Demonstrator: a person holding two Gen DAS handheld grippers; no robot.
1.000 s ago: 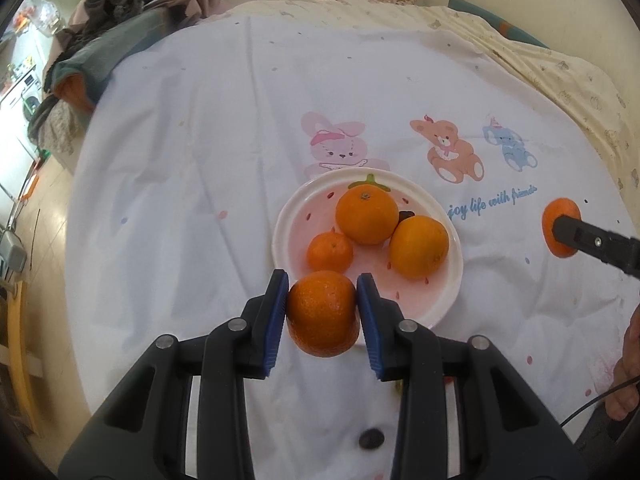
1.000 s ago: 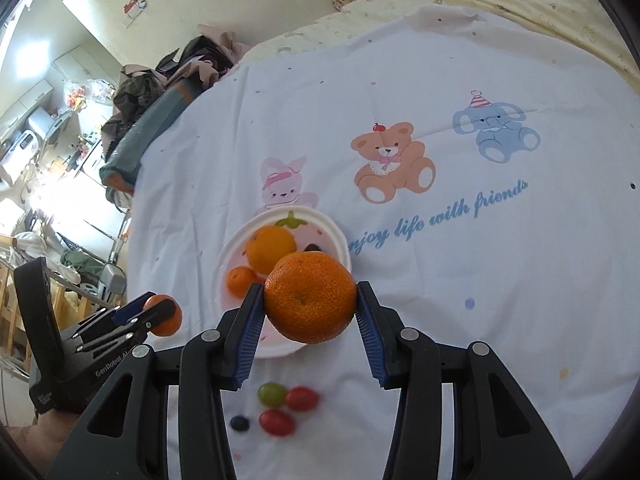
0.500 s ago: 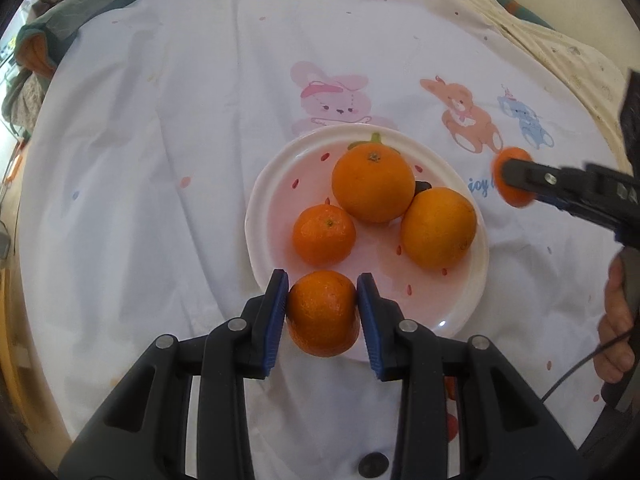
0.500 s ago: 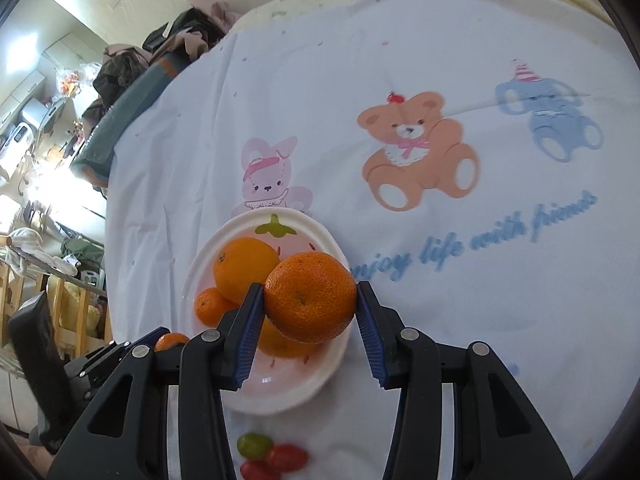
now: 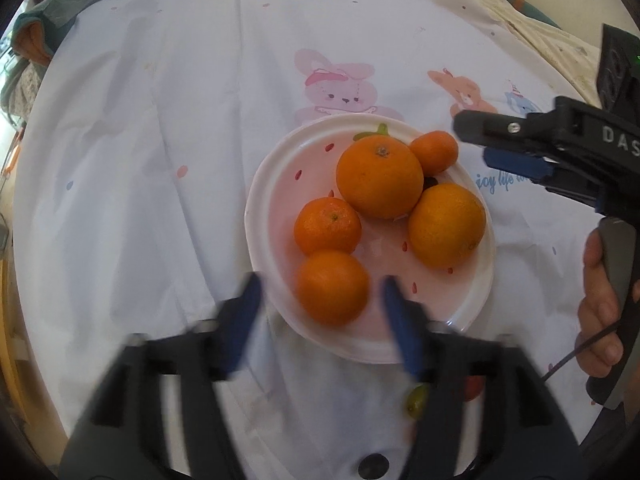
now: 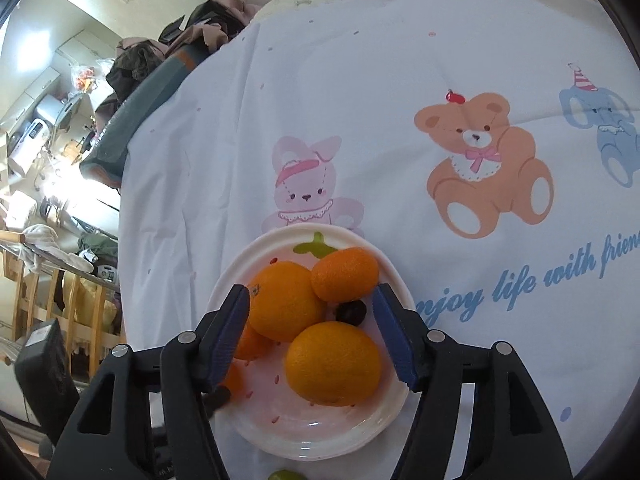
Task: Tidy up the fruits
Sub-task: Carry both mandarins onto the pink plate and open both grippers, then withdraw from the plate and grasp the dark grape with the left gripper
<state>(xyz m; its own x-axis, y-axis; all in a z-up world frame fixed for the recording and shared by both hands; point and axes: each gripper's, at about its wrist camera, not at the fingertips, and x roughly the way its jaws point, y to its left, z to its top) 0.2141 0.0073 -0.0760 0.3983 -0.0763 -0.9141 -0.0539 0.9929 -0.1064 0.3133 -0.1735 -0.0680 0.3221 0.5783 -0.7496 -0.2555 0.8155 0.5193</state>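
Oranges (image 5: 380, 184) now number five on the pink plate (image 5: 276, 200); from the left wrist we see the left gripper (image 5: 322, 300) opening, its mandarin (image 5: 332, 286) released between the blurred pads, no longer pinched. Ahead lies the white cartoon-print cloth (image 5: 160, 120). From the right wrist, our right gripper (image 6: 312, 332) is opening too, its mandarin (image 6: 345, 274) dropped just ahead onto the plate (image 6: 240, 264); a cluttered room (image 6: 52, 128) lies left.

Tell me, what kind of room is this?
Probably a lived-in home room, maybe a bedroom: a white cartoon-animal printed cloth covers the surface, crumpled clothes are heaped at its far edge, and wooden furniture stands cluttered beyond.
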